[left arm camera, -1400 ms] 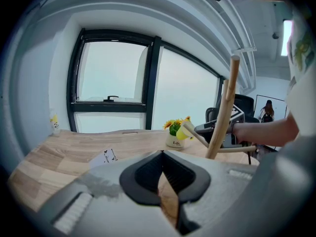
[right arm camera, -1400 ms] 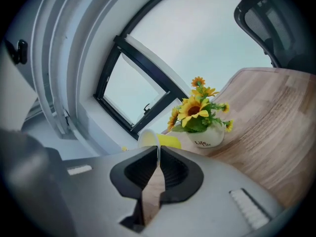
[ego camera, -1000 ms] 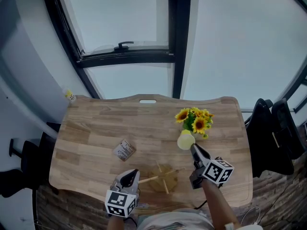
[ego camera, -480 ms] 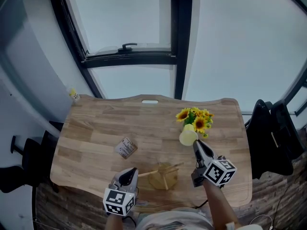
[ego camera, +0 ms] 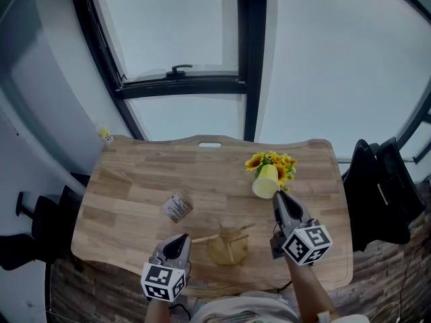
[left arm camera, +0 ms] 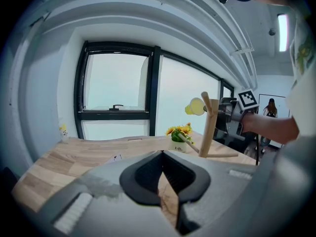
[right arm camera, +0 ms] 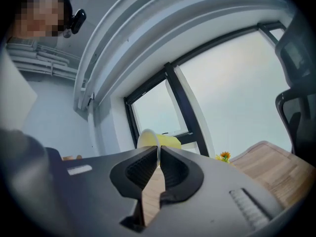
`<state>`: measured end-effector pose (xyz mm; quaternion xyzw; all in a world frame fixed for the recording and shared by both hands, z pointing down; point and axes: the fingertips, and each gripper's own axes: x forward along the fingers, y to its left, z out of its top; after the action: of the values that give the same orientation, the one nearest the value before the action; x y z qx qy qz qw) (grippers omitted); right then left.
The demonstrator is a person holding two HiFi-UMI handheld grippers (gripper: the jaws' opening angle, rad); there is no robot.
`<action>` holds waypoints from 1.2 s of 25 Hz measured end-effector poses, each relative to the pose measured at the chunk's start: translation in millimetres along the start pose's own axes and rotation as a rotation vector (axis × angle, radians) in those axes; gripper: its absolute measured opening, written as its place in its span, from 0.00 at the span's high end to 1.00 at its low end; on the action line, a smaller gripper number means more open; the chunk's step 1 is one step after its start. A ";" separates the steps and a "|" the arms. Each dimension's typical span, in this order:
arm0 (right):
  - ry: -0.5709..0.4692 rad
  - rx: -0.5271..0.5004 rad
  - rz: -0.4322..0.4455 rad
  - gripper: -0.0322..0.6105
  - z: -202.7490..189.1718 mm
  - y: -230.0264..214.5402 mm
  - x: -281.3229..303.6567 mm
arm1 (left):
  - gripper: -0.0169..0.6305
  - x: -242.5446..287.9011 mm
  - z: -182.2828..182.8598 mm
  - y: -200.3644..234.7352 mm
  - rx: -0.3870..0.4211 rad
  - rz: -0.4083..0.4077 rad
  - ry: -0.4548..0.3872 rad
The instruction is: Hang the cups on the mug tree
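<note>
My right gripper (ego camera: pixel 277 198) is shut on the rim of a yellow cup (ego camera: pixel 266 181) and holds it in the air, above the table and in front of the sunflowers. In the right gripper view the cup (right arm camera: pixel 159 140) sits just past the closed jaws of that gripper (right arm camera: pixel 159 153), its rim pinched between them. The wooden mug tree (ego camera: pixel 227 245) stands at the table's near edge, between both grippers, with bare pegs. My left gripper (ego camera: pixel 180 239) hovers left of the tree, shut and holding nothing. In the left gripper view the tree (left arm camera: pixel 209 127) rises ahead, with the cup (left arm camera: pixel 196 106) beside its top.
A pot of sunflowers (ego camera: pixel 274 162) stands on the wooden table (ego camera: pixel 135 180) behind the cup. A small printed packet (ego camera: pixel 176 207) lies left of centre. A little yellow item (ego camera: pixel 106 135) sits at the far left corner. A dark chair (ego camera: pixel 380 190) is at the right, windows beyond.
My right gripper has lifted the yellow cup higher and rolled it, so it now hangs in front of the flowers. The left gripper has hardly moved.
</note>
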<state>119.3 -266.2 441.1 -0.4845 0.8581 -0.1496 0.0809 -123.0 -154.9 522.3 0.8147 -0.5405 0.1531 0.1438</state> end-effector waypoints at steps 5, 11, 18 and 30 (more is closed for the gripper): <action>-0.066 -0.107 -0.005 0.92 19.3 13.3 -9.2 | 0.97 -5.3 3.1 -1.3 -0.012 -0.006 -0.014; -0.094 -0.190 -0.010 0.92 26.5 28.6 -20.9 | 0.97 -11.0 4.7 -2.4 -0.018 -0.016 -0.024; -0.096 -0.255 -0.020 0.92 24.9 43.7 -38.4 | 0.97 -12.2 5.2 -8.3 -0.016 -0.050 -0.022; -0.075 -0.358 -0.074 0.92 18.4 64.1 -64.5 | 0.97 -25.9 5.4 -32.5 0.010 -0.135 -0.011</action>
<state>106.1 -183.2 401.9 -0.5278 0.8489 0.0205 0.0197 -102.1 -123.1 504.6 0.8508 -0.4844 0.1413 0.1467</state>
